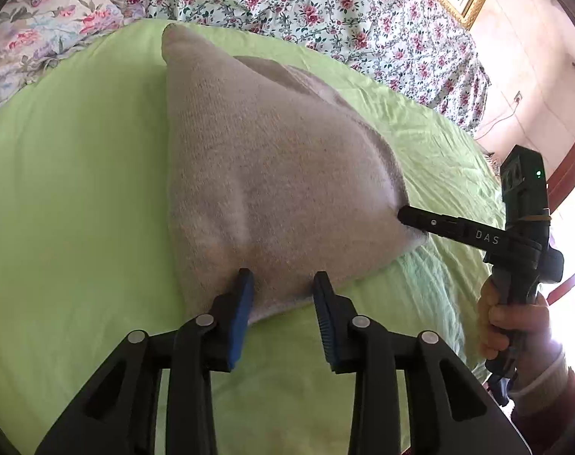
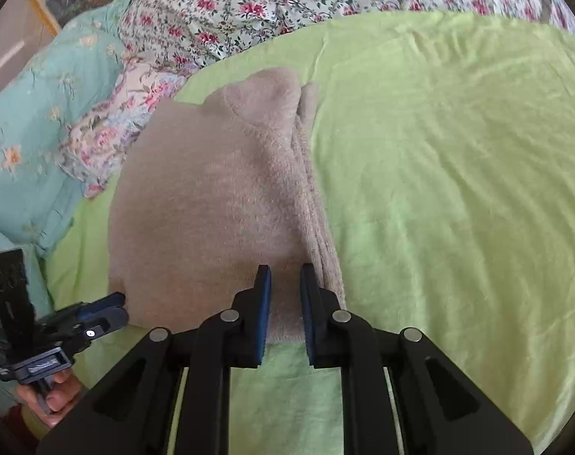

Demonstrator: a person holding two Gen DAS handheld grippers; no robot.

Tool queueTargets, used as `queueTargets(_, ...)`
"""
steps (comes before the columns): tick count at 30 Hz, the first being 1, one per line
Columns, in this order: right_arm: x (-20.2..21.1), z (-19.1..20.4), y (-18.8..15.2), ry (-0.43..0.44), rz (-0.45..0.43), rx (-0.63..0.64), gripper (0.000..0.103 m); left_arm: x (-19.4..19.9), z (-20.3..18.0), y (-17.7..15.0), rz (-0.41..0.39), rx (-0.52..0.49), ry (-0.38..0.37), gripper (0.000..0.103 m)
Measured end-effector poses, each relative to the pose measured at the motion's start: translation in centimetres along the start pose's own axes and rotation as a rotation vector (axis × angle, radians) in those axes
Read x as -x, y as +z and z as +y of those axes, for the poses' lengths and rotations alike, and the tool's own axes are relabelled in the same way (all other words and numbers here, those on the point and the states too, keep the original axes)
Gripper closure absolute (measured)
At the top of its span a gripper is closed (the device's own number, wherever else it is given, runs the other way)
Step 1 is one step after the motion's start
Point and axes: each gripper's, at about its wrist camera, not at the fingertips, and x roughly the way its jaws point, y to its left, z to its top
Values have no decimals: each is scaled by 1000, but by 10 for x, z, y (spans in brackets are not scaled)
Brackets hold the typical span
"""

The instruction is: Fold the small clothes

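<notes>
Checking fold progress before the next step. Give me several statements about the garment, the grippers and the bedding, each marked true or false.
1. The beige fleece garment lies on a green sheet. True.
2. The left gripper is shut on the garment. False: its fingers stand apart at the near edge.
3. The right gripper is open at the garment's near edge. True.
4. The garment lies on the floral quilt. False: the quilt lies beyond the sheet.
</notes>
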Motion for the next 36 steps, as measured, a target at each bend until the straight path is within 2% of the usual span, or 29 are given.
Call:
queueTargets(6, 6, 10, -6, -62, -22, 19, 86, 8, -2, -8, 14, -7, 39, 68)
queueTargets(11, 17, 15, -13, -106, -23, 17, 85, 24, 3, -17, 11, 20, 35, 65)
queueTargets(25, 25, 20, -19, -113, -16, -7, 85, 62, 13, -21, -44, 39, 89, 53)
queueTargets(28, 37, 25, 0, -48, -59, -13, 80, 65, 17, -15, -58, 42, 108, 47)
queueTargets(30, 35, 26, 20, -32, -68, -11, 61, 61, 21, -6, -58, 47, 117, 47)
queueTargets(31, 31, 25, 34, -37, -78, -8, 57, 59, 23, -1, -59, 50, 122, 47)
queueTargets(33, 20, 20, 59, -27, -94, -13, 56, 54, 27, 11, -58, 56, 129, 47)
queueTargets(36, -11, 9, 103, 27, -61, -70, 56, 48, 30, 27, -62, 66, 136, 47)
